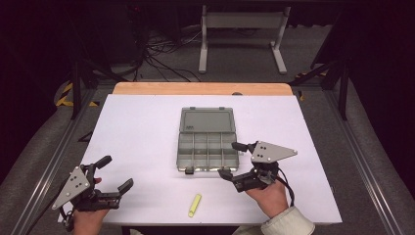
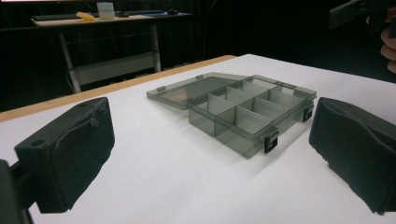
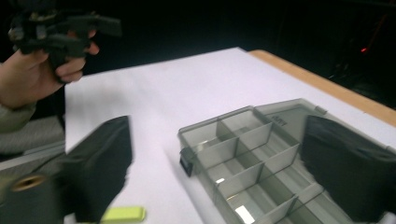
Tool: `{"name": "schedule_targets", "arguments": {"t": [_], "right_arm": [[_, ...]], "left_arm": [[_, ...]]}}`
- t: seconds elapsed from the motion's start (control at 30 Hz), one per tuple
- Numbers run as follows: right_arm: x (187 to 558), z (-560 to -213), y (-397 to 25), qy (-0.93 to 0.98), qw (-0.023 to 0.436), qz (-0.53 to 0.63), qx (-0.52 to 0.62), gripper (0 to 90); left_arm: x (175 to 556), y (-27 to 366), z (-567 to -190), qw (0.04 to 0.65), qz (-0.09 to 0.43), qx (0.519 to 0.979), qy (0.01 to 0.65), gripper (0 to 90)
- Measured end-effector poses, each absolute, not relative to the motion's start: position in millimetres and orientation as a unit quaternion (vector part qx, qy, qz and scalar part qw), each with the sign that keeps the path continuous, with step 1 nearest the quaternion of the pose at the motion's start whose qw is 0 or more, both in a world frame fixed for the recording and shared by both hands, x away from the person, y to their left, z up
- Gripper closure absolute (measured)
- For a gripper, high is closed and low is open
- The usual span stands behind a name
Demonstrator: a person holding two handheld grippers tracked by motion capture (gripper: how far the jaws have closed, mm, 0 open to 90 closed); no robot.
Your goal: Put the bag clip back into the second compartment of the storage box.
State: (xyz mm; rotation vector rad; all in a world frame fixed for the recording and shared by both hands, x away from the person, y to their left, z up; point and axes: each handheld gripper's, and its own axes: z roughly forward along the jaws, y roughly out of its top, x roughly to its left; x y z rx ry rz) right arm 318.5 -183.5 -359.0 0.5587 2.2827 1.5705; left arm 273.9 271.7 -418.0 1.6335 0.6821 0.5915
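While both grippers hang over a white table (image 1: 147,127), a grey organiser box (image 1: 207,151) lies open near its middle, the clear lid (image 1: 205,120) folded flat toward the far edge and the divided compartments showing nothing inside. At the box's near right corner, the right gripper (image 1: 232,159) hovers with jaws spread wide and nothing between them; in the right gripper view they frame the box's compartments (image 3: 252,163) and black latch (image 3: 186,161). Well apart, at the table's near left corner, the left gripper (image 1: 115,173) also has wide, empty jaws. A yellow-green marker (image 1: 195,205) lies on the table near the front edge, just ahead of the box and between the two hands. Beyond the table's wooden far strip (image 1: 200,88), cables (image 1: 161,54) and a white stand (image 1: 242,36) sit on the floor.
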Motion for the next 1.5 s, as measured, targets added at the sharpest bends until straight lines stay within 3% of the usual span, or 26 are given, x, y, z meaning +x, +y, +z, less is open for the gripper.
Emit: {"name": "schedule_targets", "arguments": {"t": [0.03, 0.07, 0.1, 0.13, 0.17, 0.3, 0.4, 0.97, 1.5], "right_arm": [[318.4, -357.4, -181.9, 0.806, 0.149, 0.541, 0.189, 29.0], [318.4, -357.4, -181.9, 0.806, 0.149, 0.541, 0.189, 29.0], [318.2, -355.7, -179.8, 0.815, 0.144, 0.53, 0.183, 38.0], [318.6, -354.1, -176.4, 0.83, 0.132, 0.514, 0.172, 52.7], [318.6, -354.1, -176.4, 0.83, 0.132, 0.514, 0.172, 52.7], [319.1, -351.4, -170.9, 0.848, 0.112, 0.494, 0.155, 78.1], [318.1, -350.1, -165.6, 0.866, 0.105, 0.467, 0.143, 89.5], [312.1, -357.8, -135.5, 0.936, 0.072, 0.329, 0.101, 90.0], [305.7, -392.4, -111.4, 0.966, 0.023, 0.246, 0.073, 90.0]], "left_arm": [[273.9, 271.5, -418.1, 0.595, 0.255, 0.703, 0.294, 0.6], [273.9, 271.5, -418.1, 0.595, 0.255, 0.703, 0.294, 0.6], [273.8, 271.7, -418.1, 0.594, 0.256, 0.704, 0.293, 0.6], [273.8, 271.8, -418.1, 0.594, 0.256, 0.704, 0.293, 0.6], [273.7, 271.9, -418.1, 0.594, 0.256, 0.704, 0.293, 0.6], [274.0, 273.1, -418.1, 0.597, 0.253, 0.701, 0.296, 0.6], [274.0, 272.5, -418.0, 0.597, 0.254, 0.702, 0.295, 0.6], [274.0, 272.2, -418.0, 0.594, 0.253, 0.704, 0.296, 0.8], [274.1, 271.4, -418.1, 0.591, 0.252, 0.707, 0.295, 0.9]]}}
